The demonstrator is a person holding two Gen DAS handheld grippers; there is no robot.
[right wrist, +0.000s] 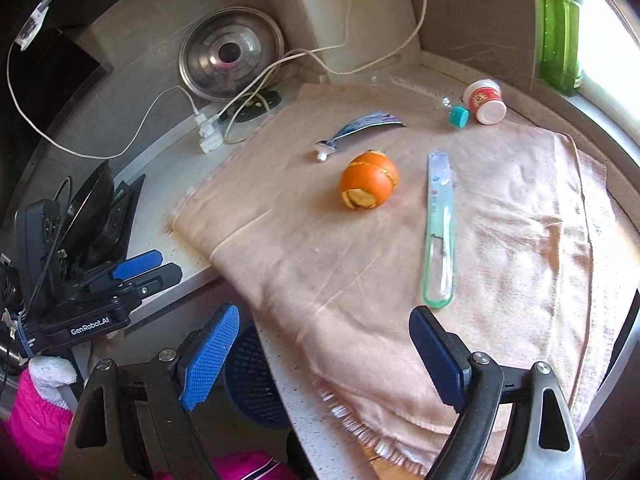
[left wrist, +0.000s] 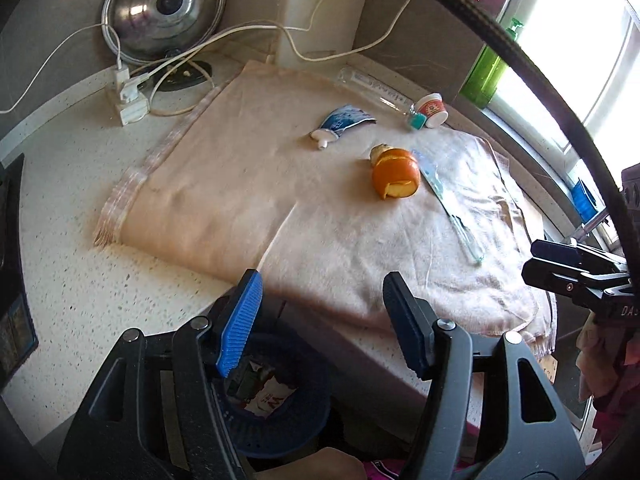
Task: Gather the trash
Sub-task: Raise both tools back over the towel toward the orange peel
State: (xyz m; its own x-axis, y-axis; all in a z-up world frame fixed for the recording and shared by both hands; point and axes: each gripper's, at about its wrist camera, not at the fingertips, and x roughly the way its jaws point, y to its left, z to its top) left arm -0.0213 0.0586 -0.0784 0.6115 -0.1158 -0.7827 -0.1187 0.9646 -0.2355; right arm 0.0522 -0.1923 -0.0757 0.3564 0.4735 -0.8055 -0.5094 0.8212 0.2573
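An orange peel [left wrist: 396, 176] [right wrist: 369, 185] lies mid-towel on a pink towel [left wrist: 248, 200] [right wrist: 500, 220]. A squeezed blue toothpaste tube [left wrist: 342, 124] [right wrist: 360, 130] lies behind it. A clear toothbrush case [left wrist: 448, 204] [right wrist: 439, 232] lies to its right. A small red-and-white jar [left wrist: 431, 110] [right wrist: 486, 101] and a teal cap [left wrist: 416, 122] [right wrist: 459, 117] sit at the back. A dark blue bin [left wrist: 280, 404] [right wrist: 256, 384] with wrappers stands below the counter edge. My left gripper [left wrist: 320, 320] is open and empty above the bin. My right gripper [right wrist: 324, 356] is open and empty at the towel's near edge.
A steel pot lid [left wrist: 164, 8] [right wrist: 230, 58] leans at the back wall. White cables and a charger [left wrist: 128, 96] [right wrist: 210, 132] lie on the speckled counter [left wrist: 72, 240]. A green soap bottle [left wrist: 484, 76] [right wrist: 560, 36] stands by the window. A stove [right wrist: 92, 216] is at left.
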